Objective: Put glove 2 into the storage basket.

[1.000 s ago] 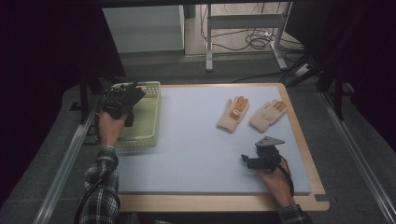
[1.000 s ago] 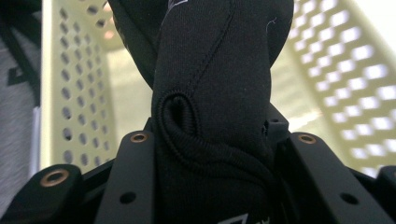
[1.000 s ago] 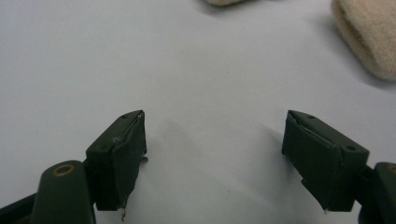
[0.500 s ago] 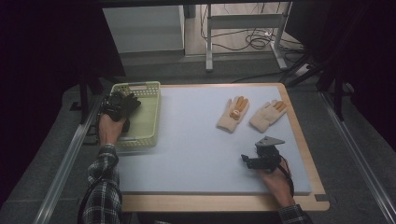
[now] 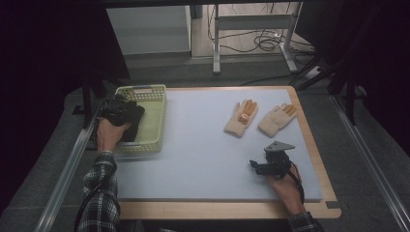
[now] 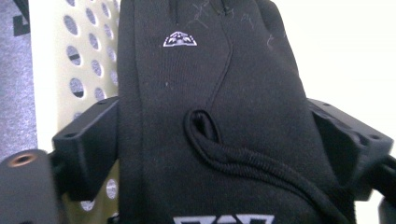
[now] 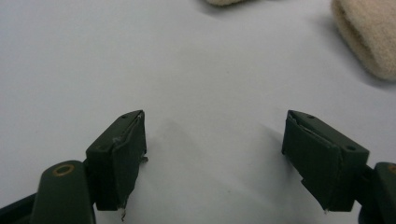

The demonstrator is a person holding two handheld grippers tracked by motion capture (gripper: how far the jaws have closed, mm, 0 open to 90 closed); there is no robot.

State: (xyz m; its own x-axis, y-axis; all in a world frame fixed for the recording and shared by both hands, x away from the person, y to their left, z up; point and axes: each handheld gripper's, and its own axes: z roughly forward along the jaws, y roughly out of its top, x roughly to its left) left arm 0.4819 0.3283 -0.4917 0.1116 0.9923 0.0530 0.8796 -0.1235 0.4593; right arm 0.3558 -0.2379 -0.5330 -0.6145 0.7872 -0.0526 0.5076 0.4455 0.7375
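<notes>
A black glove [image 6: 210, 93] with a small white logo lies over the pale yellow perforated basket [image 5: 152, 104] at the table's left. My left gripper [image 6: 210, 126] straddles its cuff end; its jaws have just been opening and now stand wide on either side, with the glove [image 5: 126, 118] loose between them. In the high view my left gripper [image 5: 116, 108] sits at the basket's left rim. My right gripper [image 5: 256, 166] rests low over the mat at the front right, open [image 7: 215, 135] with nothing between its jaws.
Two beige knitted gloves [image 5: 241, 117] [image 5: 276, 119] lie side by side on the pale blue mat [image 5: 203, 154], beyond the right gripper. One of them shows at the upper right of the right gripper view [image 7: 369, 37]. A wooden border [image 5: 222, 210] frames the mat.
The left hand has sunk slightly toward the basket with the black glove, which now rests in it. The right hand has not moved.
</notes>
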